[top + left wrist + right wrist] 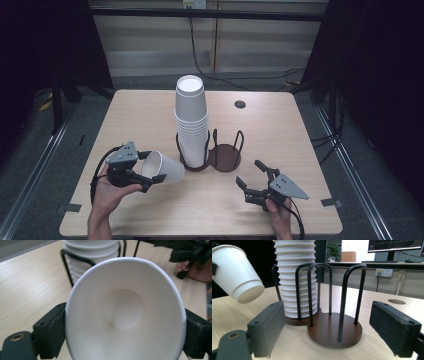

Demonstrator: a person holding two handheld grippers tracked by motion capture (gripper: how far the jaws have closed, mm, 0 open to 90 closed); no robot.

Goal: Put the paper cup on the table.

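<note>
Item: tapered white paper cup [164,169], smooth; we log left gripper [150,181] jaws pinching it; right gripper [252,180] jaws spread.

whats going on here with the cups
A person at a table holds a gripper in each hand. The left gripper is clamped on a single white paper cup, held on its side above the table, just left of a two-ring cup holder. One ring of the holder carries a tall stack of cups; the other ring is empty. The right gripper is open, holds nothing, and points toward the holder's empty ring.
</note>
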